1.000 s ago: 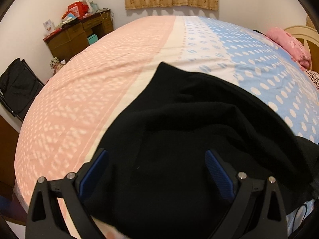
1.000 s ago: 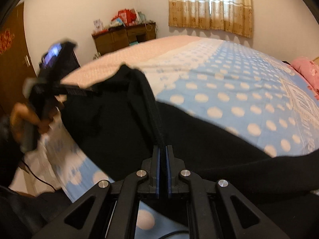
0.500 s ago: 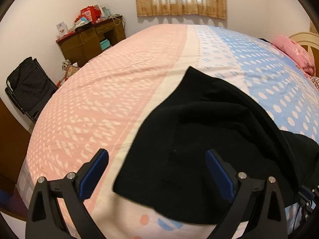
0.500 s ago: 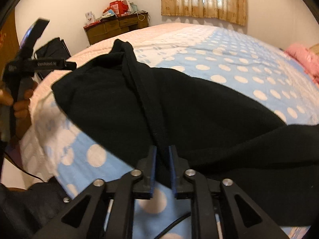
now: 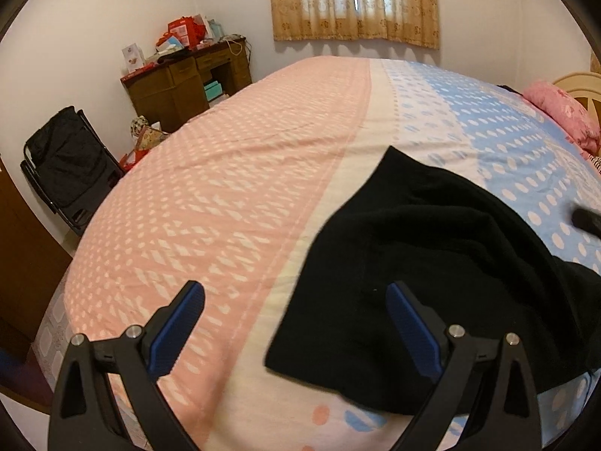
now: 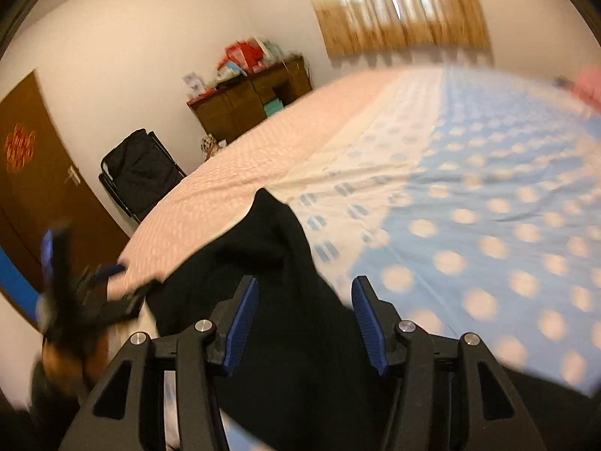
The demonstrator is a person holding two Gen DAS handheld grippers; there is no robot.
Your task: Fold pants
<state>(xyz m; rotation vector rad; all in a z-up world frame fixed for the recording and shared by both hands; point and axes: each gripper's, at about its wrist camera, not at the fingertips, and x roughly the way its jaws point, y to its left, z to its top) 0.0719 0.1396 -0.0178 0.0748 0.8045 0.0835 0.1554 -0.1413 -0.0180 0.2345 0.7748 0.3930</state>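
The black pants (image 5: pixel 413 263) lie bunched and partly folded on the bed, near its front edge, across the cream and blue stripes. My left gripper (image 5: pixel 296 300) is open and empty, above the bed just left of the pants' front corner. My right gripper (image 6: pixel 304 300) is open and empty, hovering over the pants (image 6: pixel 285 300); this view is motion-blurred. The left gripper also shows blurred at the left of the right wrist view (image 6: pixel 75 282).
The bed (image 5: pixel 225 206) has a pink, cream and blue dotted sheet. A wooden desk (image 5: pixel 184 79) with clutter stands at the far wall. A black folding chair (image 5: pixel 64 161) stands left of the bed. A pink pillow (image 5: pixel 563 112) lies at the far right.
My right gripper opened and let go of the pants, then lifted away. My left gripper, open throughout, drew back to the left off the pants. The pants settled on the bed.
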